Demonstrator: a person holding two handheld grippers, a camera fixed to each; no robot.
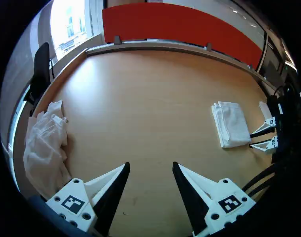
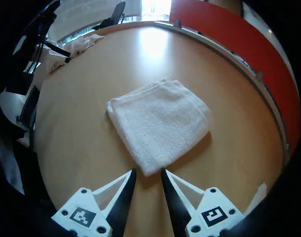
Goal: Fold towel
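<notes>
Jaws apart on both tools: the left gripper (image 1: 150,166) holds its two white fingers, faced in black, wide open above bare tabletop. The right gripper (image 2: 148,172) shows a narrower gap, and its fingertips (image 2: 131,175) flank the near corner of a white terry towel (image 2: 160,122) without pressing on it.

The towel, already folded into a thick, roughly square pad with its layered edges showing along one side, lies flat on the light wooden table (image 2: 79,138), directly ahead of the right gripper and near the middle of the surface. In the left gripper view the towel sits well off to the right, and the right gripper's open fingers point at its outer edge, with dark cables trailing below.

A crumpled heap of thin white cloth (image 1: 45,146) rests at the table's left edge, well apart from the towel and just beside the left gripper's left finger.

A long red partition panel (image 1: 182,27) stands upright along the table's far edge. A black office chair (image 1: 41,71) is near the far left corner, below a bright window (image 1: 69,23).
</notes>
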